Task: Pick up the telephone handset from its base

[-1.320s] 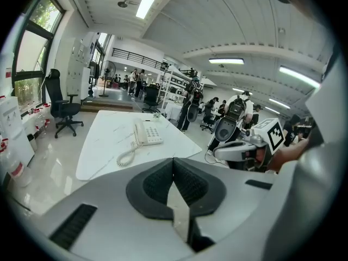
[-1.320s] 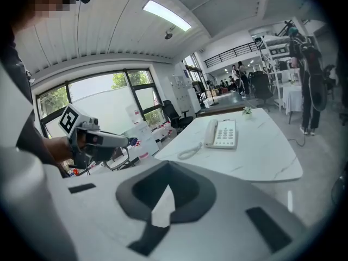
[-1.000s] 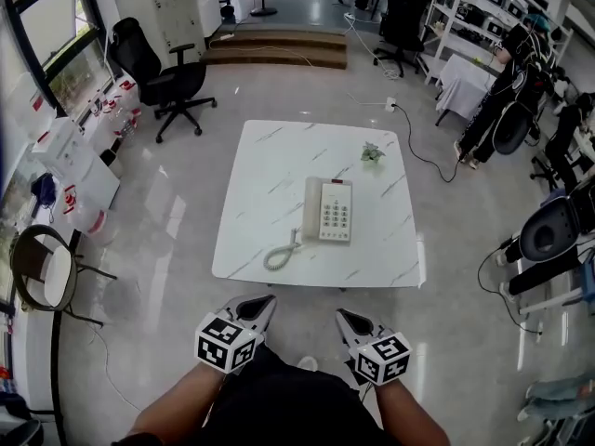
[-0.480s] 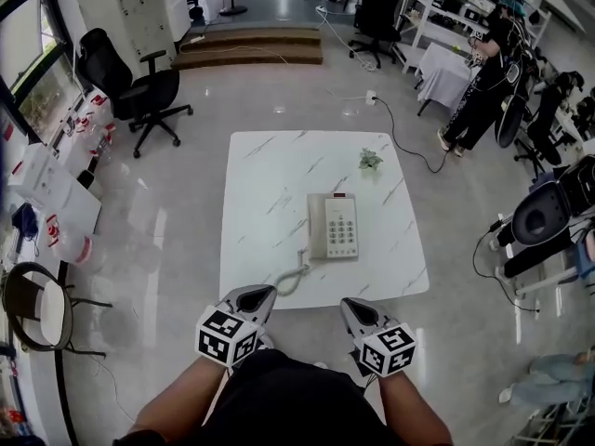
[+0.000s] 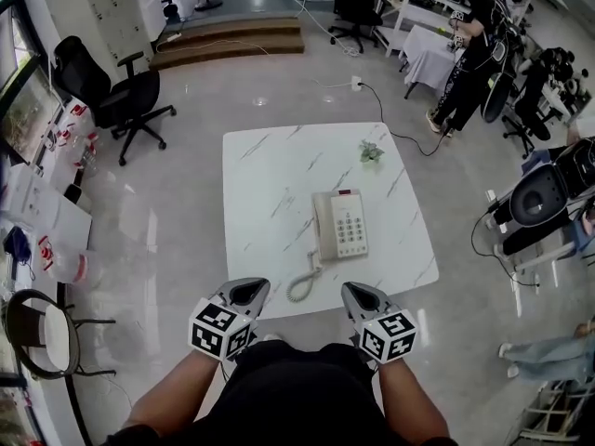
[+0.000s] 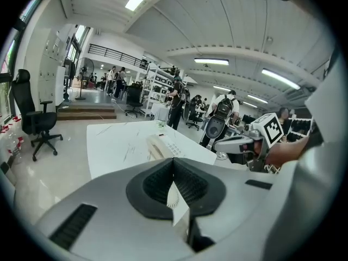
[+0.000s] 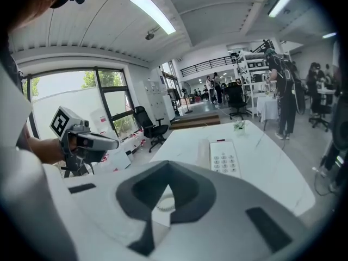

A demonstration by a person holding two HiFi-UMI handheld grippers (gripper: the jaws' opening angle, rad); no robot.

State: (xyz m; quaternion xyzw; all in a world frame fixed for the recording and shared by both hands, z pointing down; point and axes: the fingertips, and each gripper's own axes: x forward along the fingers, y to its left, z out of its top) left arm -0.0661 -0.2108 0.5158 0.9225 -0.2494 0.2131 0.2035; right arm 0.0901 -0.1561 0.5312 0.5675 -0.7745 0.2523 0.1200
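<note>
closer now to the tabletop point(image 5: 270, 170) edge, the left gripper point(image 5: 249, 293) and right gripper point(image 5: 362, 295) both have jaws pressed together, empty. the handset point(image 5: 325, 231) rests on its base point(image 5: 351, 226), mid-tabletop.

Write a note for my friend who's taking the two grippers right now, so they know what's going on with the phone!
Left gripper: shut, holding nothing, at the near edge of the table.
Right gripper: shut, holding nothing, also at the near edge, not touching the phone.
Things: the handset lies on its base, along the base's left side in the head view. The coiled cord trails toward the near edge. A small plant stands farther back.
Done: nothing lifted yet.
Left: open a gripper, reach the handset, close on it and lift it off the base.
</note>
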